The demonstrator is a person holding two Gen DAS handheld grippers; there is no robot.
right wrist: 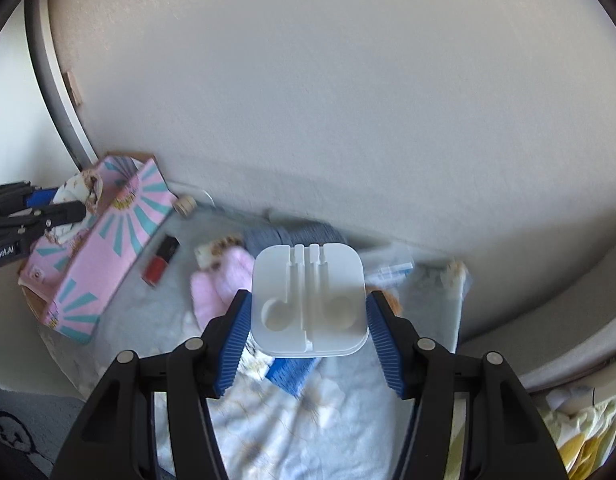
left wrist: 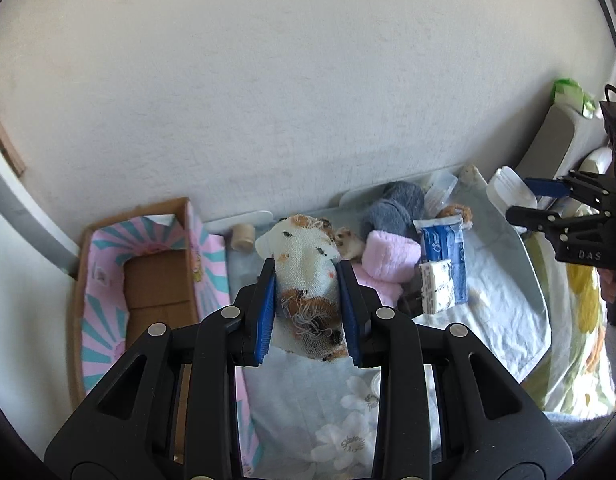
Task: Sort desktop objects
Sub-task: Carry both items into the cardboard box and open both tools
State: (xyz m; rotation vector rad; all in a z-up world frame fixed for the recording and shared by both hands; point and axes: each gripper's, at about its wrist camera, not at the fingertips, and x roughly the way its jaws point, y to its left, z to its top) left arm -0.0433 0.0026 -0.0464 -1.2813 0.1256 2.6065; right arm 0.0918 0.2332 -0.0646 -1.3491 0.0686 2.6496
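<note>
My left gripper (left wrist: 306, 276) is shut on a white sock with orange and black patches (left wrist: 308, 280), held above the cloth to the right of the pink cardboard box (left wrist: 103, 264). My right gripper (right wrist: 308, 308) is shut on a white plastic earphone case (right wrist: 308, 300), held above the cloth. In the right wrist view the left gripper (right wrist: 63, 210) with the sock (right wrist: 77, 188) hangs over the box (right wrist: 107, 248). In the left wrist view the right gripper (left wrist: 548, 204) holds the case (left wrist: 510, 192) at far right.
On the pale floral cloth (left wrist: 504, 280) lie pink socks (left wrist: 392, 256), grey socks (left wrist: 396, 204), a blue tube (left wrist: 444, 248), a white packet (left wrist: 438, 286), a tape roll (left wrist: 243, 237) and a red lipstick (right wrist: 160, 261). A wall stands close behind.
</note>
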